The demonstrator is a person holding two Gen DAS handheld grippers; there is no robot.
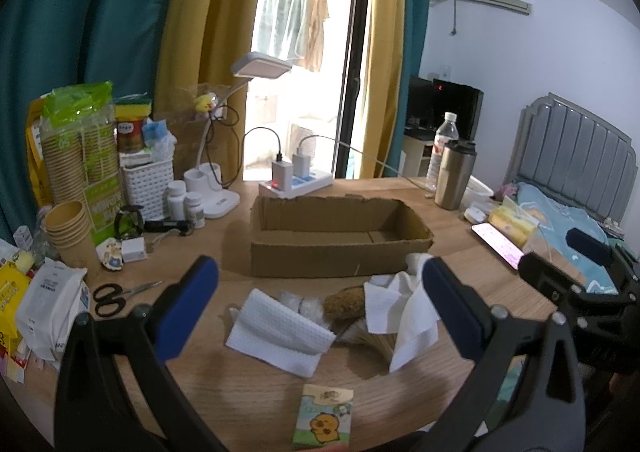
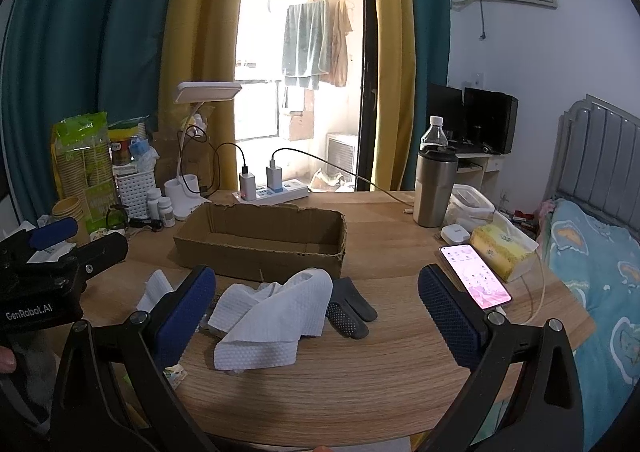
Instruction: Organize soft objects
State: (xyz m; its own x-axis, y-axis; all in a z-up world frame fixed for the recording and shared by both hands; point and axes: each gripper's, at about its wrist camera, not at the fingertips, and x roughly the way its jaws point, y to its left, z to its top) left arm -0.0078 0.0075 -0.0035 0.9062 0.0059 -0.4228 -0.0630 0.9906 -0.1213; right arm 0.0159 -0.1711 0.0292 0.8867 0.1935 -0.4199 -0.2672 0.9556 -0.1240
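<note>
Hovering above the near edge of the wooden table (image 2: 360,372), the left gripper (image 1: 320,316) and right gripper (image 2: 316,316) are both held with fingers spread wide, nothing between them. White cloths (image 2: 272,308) are heaped mid-table beside a dark glove (image 2: 350,310), just near of an empty cardboard box (image 2: 260,240). A tissue packet (image 1: 324,418) lies nearest. A phone (image 2: 476,276) is seen right, paper cups (image 1: 68,228) left. Curtains (image 2: 100,51) and a bed (image 2: 600,272) frame the room.
</note>
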